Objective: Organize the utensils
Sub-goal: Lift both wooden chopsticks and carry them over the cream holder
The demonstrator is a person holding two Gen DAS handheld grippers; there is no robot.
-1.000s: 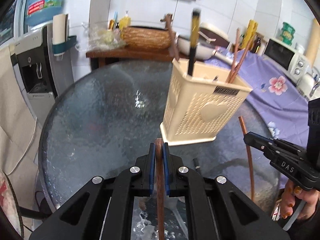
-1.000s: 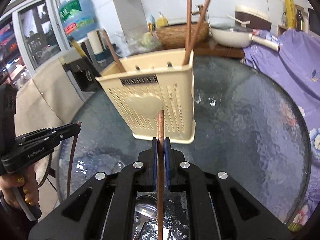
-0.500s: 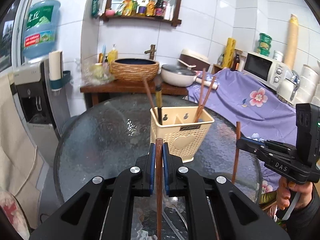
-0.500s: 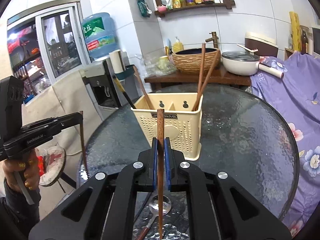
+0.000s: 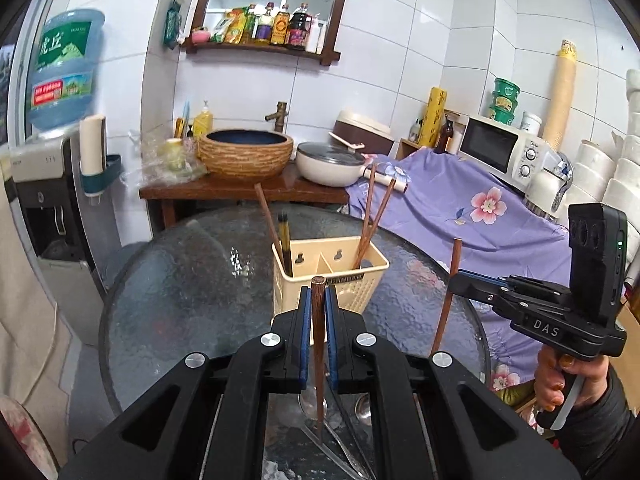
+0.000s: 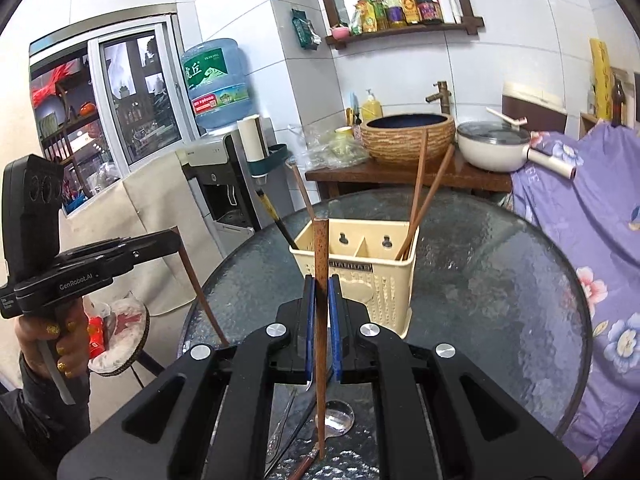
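A cream perforated utensil holder (image 5: 326,276) stands on the round glass table (image 5: 180,280); it also shows in the right wrist view (image 6: 360,268). It holds several chopsticks. My left gripper (image 5: 315,300) is shut on a brown chopstick (image 5: 318,344), held upright above the table's near edge. My right gripper (image 6: 320,292) is shut on another brown chopstick (image 6: 320,320), also upright. Each gripper shows in the other's view, the right one (image 5: 456,278) and the left one (image 6: 174,240). Spoons (image 6: 338,420) and other cutlery (image 5: 344,440) lie on the table below both grippers.
A wooden counter with a woven basin (image 5: 244,152) and a white pan (image 5: 332,164) stands behind the table. A purple floral cloth (image 5: 460,208) covers furniture at the right, with a microwave (image 5: 500,152). A water dispenser (image 5: 52,208) stands at the left.
Both grippers have lifted and pulled back from the holder, each keeping its chopstick. The holder now looks smaller and farther off.
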